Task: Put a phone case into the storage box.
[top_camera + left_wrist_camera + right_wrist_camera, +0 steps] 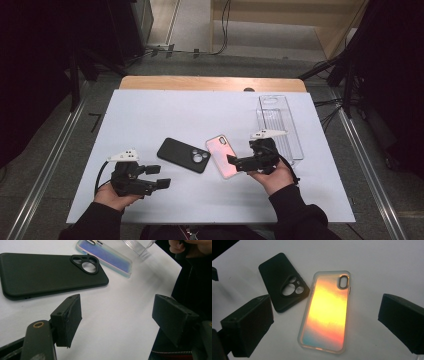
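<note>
Left claw (159, 176) agape, right claw (231, 162) wide

On the desk (150, 115), two phone cases lie side by side: one (183, 155) left, the other (222, 156) right; a tray (280, 125), seemingly empty, behind-right.

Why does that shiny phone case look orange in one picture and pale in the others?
Right gripper view: the iridescent case throws glare back orange-yellow. Left gripper view: at a low angle it shows bluish. High view: it looks small and pale pink, and the dark surroundings swallow detail.
</note>
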Action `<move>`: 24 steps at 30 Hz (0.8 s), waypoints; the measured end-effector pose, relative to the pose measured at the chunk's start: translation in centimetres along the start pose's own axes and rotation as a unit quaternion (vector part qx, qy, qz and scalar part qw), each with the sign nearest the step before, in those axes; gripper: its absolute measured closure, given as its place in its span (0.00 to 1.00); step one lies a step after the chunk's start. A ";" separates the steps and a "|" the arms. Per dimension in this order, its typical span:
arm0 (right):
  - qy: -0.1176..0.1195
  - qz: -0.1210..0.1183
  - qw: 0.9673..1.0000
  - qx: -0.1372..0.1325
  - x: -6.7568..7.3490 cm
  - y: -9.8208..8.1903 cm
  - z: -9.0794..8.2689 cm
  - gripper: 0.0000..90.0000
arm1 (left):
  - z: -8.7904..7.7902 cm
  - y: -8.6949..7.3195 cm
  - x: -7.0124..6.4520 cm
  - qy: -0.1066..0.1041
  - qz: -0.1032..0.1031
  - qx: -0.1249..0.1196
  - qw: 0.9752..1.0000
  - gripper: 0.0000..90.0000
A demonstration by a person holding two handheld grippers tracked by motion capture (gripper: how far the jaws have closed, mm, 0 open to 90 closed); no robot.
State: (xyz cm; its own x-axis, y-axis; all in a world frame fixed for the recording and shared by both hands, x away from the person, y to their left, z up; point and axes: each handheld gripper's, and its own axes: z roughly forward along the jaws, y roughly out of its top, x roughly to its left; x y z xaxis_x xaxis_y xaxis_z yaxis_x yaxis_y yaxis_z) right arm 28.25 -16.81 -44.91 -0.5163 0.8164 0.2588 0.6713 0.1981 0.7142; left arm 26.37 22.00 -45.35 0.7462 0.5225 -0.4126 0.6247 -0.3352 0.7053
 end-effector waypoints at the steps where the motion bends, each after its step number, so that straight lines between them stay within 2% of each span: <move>1: -0.001 -0.001 1.000 0.000 0.1 0.1 0.3 0.00 | 0.0 0.0 0.0 0.000 0.000 0.000 1.000 0.27; 5: -0.002 0.001 1.000 0.008 0.3 0.6 1.2 0.00 | 0.0 0.0 0.0 -0.001 -0.001 -0.001 1.000 0.27; 8: -0.011 -0.009 1.000 0.012 0.8 1.2 2.3 0.00 | 0.0 0.0 0.0 -0.001 -0.001 0.001 1.000 0.27; 14: -0.012 -0.001 1.000 0.013 1.0 1.7 3.5 0.00 | -0.1 0.0 0.1 0.000 -0.001 0.000 1.000 0.27; 19: -0.010 -0.004 1.000 0.012 1.1 2.2 4.2 0.00 | 0.0 0.0 0.1 -0.001 -0.001 0.000 1.000 0.27; 24: -0.027 -0.009 0.999 0.016 1.2 2.1 4.9 0.00 | 0.0 0.0 0.1 -0.001 -0.002 -0.001 1.000 0.27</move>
State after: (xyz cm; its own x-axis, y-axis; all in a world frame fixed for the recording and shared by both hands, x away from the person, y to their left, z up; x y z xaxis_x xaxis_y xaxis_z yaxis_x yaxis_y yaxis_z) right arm 31.69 -12.71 -46.28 -0.4996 0.8407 0.2088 0.6786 0.2300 0.6976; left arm 26.43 22.07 -45.38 0.7440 0.5227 -0.4162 0.6274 -0.3322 0.7043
